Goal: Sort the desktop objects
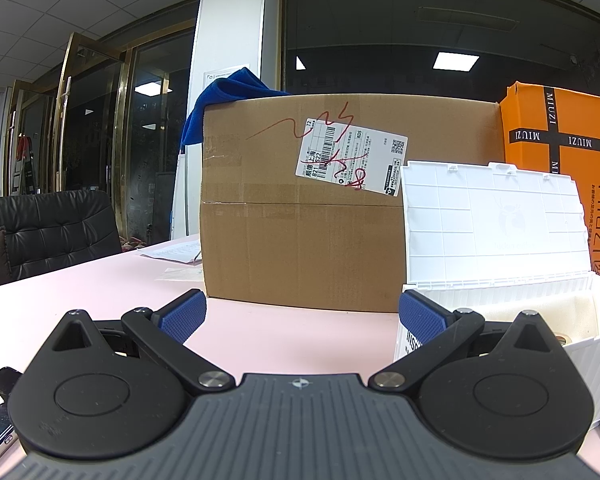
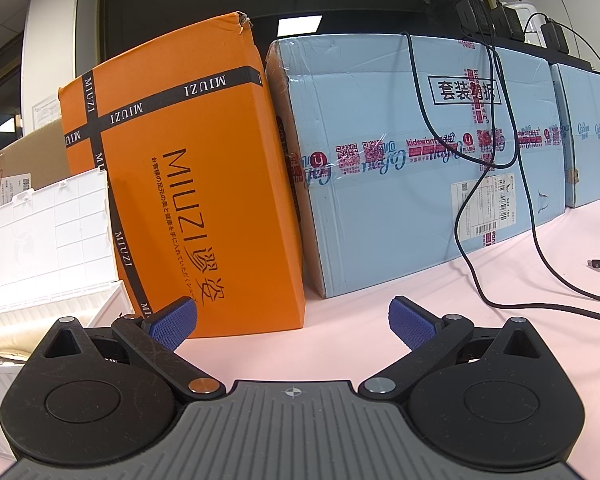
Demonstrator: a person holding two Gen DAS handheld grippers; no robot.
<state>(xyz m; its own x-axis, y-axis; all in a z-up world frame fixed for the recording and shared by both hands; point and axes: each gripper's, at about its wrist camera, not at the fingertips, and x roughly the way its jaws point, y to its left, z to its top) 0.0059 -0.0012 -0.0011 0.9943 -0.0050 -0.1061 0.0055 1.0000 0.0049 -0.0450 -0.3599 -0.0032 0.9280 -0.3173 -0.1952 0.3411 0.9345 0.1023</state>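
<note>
1. Both grippers are empty right now. The left gripper (image 1: 302, 314) has its fingers spread wide with only bare pink table (image 1: 80, 300) between them, and the right gripper (image 2: 292, 322) is spread the same way over bare table.
2. The white storage box (image 1: 580, 356) looks like the sorting target. Its lid (image 1: 496, 220) stands open, and it sits just past the left gripper's right finger and off beyond the right gripper's left finger.
3. Something metallic and shiny (image 2: 8, 358) already lies inside the box, but I can't tell what it is.
4. Straight ahead of the fingers are just big cartons: a brown cardboard box (image 1: 300, 232), an orange MIUZI box (image 2: 188, 184) and a light blue box (image 2: 420, 168). Black cables (image 2: 540, 264) trail right of the right fingers.
5. My guess is we're between picks, so no loose item to sort is clearly in view yet.
6. Tip for doing it well: keep the fingers spread, tilt down to find the next small item, come in low and centred, and steer clear of those cables and the upright lid.
</note>
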